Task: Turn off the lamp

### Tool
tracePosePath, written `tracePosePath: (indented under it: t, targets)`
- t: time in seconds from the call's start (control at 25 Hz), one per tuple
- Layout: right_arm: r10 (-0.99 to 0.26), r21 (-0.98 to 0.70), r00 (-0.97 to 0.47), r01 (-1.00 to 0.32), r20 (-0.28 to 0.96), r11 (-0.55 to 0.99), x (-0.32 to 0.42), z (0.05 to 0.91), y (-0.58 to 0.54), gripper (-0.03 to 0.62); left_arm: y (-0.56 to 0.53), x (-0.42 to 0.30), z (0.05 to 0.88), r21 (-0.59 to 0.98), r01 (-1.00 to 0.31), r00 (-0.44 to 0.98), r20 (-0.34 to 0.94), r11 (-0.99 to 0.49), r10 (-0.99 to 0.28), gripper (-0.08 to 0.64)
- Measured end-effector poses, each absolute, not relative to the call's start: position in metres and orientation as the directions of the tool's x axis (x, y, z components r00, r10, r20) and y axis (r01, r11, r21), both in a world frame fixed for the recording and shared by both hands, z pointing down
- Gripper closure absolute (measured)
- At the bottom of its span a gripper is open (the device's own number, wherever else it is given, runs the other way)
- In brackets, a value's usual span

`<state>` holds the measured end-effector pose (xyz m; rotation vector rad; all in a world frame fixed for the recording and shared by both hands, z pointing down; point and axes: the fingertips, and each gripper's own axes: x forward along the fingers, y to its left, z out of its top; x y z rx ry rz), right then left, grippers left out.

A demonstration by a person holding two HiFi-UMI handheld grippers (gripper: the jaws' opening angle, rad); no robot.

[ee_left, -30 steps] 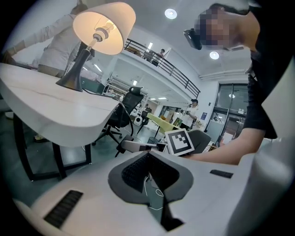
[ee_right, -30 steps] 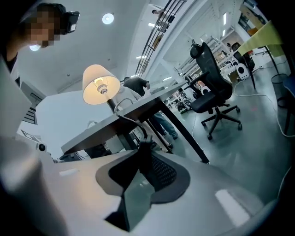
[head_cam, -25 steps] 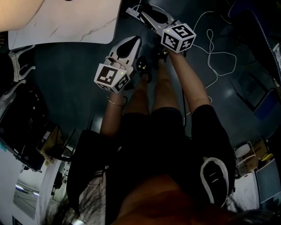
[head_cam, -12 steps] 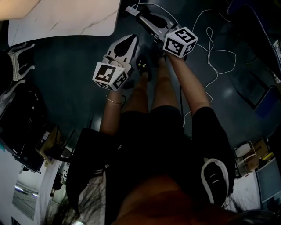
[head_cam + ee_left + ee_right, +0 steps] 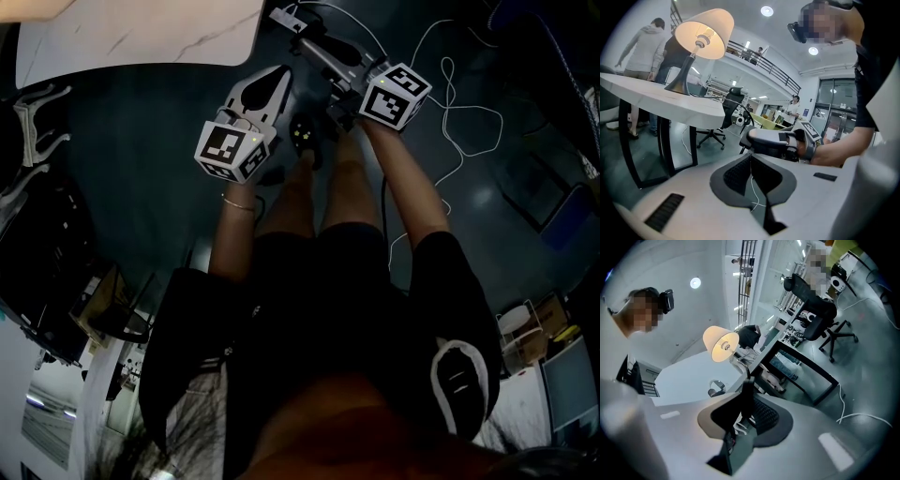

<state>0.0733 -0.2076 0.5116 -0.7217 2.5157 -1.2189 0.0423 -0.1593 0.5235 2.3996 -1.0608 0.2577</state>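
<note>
The lamp (image 5: 704, 33) stands lit on a white table (image 5: 661, 98), above and left of my left gripper (image 5: 751, 157). That gripper's jaws are shut with nothing between them. In the right gripper view the lamp (image 5: 721, 344) glows at the table's (image 5: 693, 376) far side. My right gripper (image 5: 745, 404) is shut on a black oblong piece (image 5: 747, 389) that stands up between its pads, with white wire below it. From above, the left gripper (image 5: 279, 77) and the right gripper (image 5: 286, 19) are held side by side near the table (image 5: 141, 42). A white cord (image 5: 459, 122) trails across the floor.
The person's legs and a shoe (image 5: 305, 136) are right under the grippers. A black office chair (image 5: 731, 108) and people (image 5: 642, 42) stand beyond the table. Another chair (image 5: 811, 315) is off to the right. Dark clutter (image 5: 56, 262) fills the floor's left side.
The right gripper has risen and rolled a little, its marker cube drifting right. The left gripper has edged slightly toward the table.
</note>
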Motion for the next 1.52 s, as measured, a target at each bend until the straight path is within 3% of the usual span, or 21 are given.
tracePosePath:
  t: [0.36, 0.44, 0.48, 0.8, 1.0, 1.52]
  targets:
    - [-0.510, -0.810, -0.858, -0.260, -0.057, 0.526, 0.075, 0.496, -0.195, 0.518, -0.166, 0.044, 0.533, 0.269, -0.747, 0.659, 0.423, -0.608, -0.622, 0.551]
    - [-0.510, -0.809, -0.858, -0.259, -0.058, 0.527, 0.076, 0.495, -0.194, 0.518, -0.166, 0.049, 0.531, 0.245, -0.736, 0.666, 0.423, -0.631, -0.614, 0.470]
    - [-0.510, -0.810, -0.858, -0.257, -0.059, 0.527, 0.077, 0.494, -0.194, 0.518, -0.166, 0.052, 0.531, 0.243, -0.730, 0.672, 0.423, -0.639, -0.608, 0.466]
    - [-0.488, -0.830, -0.869, -0.210, -0.084, 0.517, 0.072, 0.490, -0.187, 0.518, -0.166, 0.063, 0.531, 0.294, -0.699, 0.710, 0.393, -0.652, -0.584, 0.469]
    - [-0.486, -0.853, -0.868, -0.176, -0.101, 0.491, 0.075, 0.492, -0.188, 0.517, -0.165, 0.065, 0.529, 0.257, -0.696, 0.705, 0.425, -0.671, -0.568, 0.534]
    - [-0.456, -0.849, -0.885, -0.169, -0.093, 0.501, 0.070, 0.491, -0.184, 0.508, -0.156, 0.063, 0.527, 0.230, -0.699, 0.696, 0.436, -0.677, -0.570, 0.537]
